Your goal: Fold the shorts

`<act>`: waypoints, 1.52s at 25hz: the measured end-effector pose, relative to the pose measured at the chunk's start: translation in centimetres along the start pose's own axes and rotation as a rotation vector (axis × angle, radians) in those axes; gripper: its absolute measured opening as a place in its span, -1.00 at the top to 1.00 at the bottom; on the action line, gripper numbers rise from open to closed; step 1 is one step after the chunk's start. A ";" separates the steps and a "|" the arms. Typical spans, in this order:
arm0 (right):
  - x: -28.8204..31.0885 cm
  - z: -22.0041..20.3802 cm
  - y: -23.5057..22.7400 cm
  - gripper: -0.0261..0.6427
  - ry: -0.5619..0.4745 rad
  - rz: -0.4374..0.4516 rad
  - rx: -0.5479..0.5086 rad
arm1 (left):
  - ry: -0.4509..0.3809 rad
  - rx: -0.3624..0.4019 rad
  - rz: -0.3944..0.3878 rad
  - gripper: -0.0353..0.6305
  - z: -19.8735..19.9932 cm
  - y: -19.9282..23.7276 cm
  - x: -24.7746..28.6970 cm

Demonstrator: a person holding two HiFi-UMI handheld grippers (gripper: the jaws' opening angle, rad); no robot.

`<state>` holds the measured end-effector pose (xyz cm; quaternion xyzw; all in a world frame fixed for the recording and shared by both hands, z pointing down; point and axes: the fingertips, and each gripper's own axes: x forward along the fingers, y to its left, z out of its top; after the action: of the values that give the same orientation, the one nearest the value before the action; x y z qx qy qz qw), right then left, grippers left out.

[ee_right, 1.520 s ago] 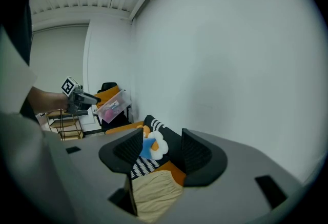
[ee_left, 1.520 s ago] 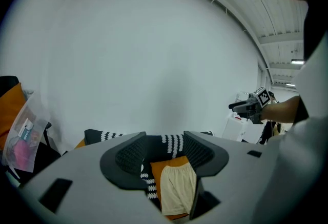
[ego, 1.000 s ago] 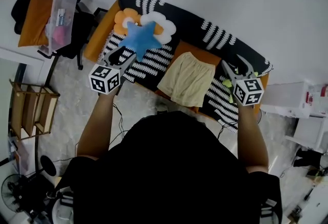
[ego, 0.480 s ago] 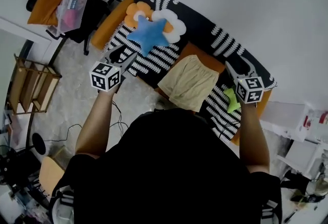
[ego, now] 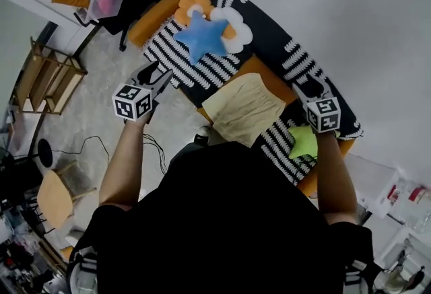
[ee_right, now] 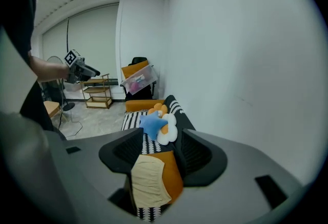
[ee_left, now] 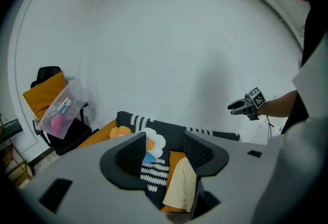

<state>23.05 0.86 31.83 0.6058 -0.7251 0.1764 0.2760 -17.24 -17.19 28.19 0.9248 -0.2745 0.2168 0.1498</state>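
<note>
The left gripper (ego: pixel 160 75) and the right gripper (ego: pixel 306 89) hung with jaws apart and empty, either side of the pale yellow shorts (ego: pixel 244 107) lying flat on the sofa (ego: pixel 286 52).

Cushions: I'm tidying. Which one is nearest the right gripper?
The green cushion, by the right gripper; the blue star and flower cushions lie far along the sofa.

I count one pale-yellow cloth shorts (ego: pixel 244 107), one blue star plush (ego: pixel 201 37), one green star plush (ego: pixel 304 142), two flower-shaped plush cushions (ego: pixel 236 25).
</note>
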 end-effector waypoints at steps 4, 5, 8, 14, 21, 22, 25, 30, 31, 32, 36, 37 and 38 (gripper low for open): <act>2.2 -1.3 -1.3 0.19 0.043 0.073 -0.043 | 0.023 -0.029 0.041 0.14 -1.2 -1.0 0.2; 2.8 -1.5 -1.4 0.19 0.052 0.091 -0.052 | 0.028 -0.034 0.052 0.14 -1.6 -1.2 0.3; 4.9 -2.4 -1.6 0.19 0.077 0.143 -0.076 | 0.047 -0.053 0.079 0.14 -3.0 -1.4 0.8; 9.2 -5.3 -1.0 0.17 0.150 0.254 -0.141 | 0.079 -0.090 0.122 0.14 -6.5 -2.4 1.5; 15.6 -9.5 0.8 0.16 0.264 0.376 -0.311 | 0.160 -0.116 0.146 0.14 -12.9 -1.8 3.8; 16.5 -10.2 1.1 0.15 0.282 0.389 -0.338 | 0.169 -0.123 0.150 0.14 -14.0 -1.8 4.2; 18.9 -12.2 2.0 0.14 0.326 0.431 -0.390 | 0.206 -0.138 0.145 0.14 -17.2 -1.6 5.3; 22.6 -15.8 2.4 0.14 0.402 0.451 -0.459 | 0.295 -0.153 0.090 0.14 -23.0 -1.4 8.0; 23.3 -16.5 2.5 0.14 0.412 0.455 -0.463 | 0.315 -0.153 0.074 0.14 -24.3 -1.3 8.6; 23.9 -17.0 2.7 0.14 0.423 0.460 -0.465 | 0.334 -0.153 0.056 0.14 -25.5 -1.1 9.3; 26.3 -18.8 3.4 0.15 0.469 0.479 -0.463 | 0.385 -0.152 -0.018 0.14 -29.4 -0.3 11.8; 26.7 -19.3 3.5 0.15 0.480 0.483 -0.460 | 0.393 -0.152 -0.034 0.14 -30.2 -0.2 12.5; 27.2 -19.8 3.4 0.15 0.490 0.487 -0.457 | 0.401 -0.155 -0.048 0.14 -31.2 -0.3 13.2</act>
<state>20.30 -7.98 64.39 0.2799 -0.7806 0.2100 0.5179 -17.01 -10.47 61.36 0.8550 -0.2331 0.3713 0.2770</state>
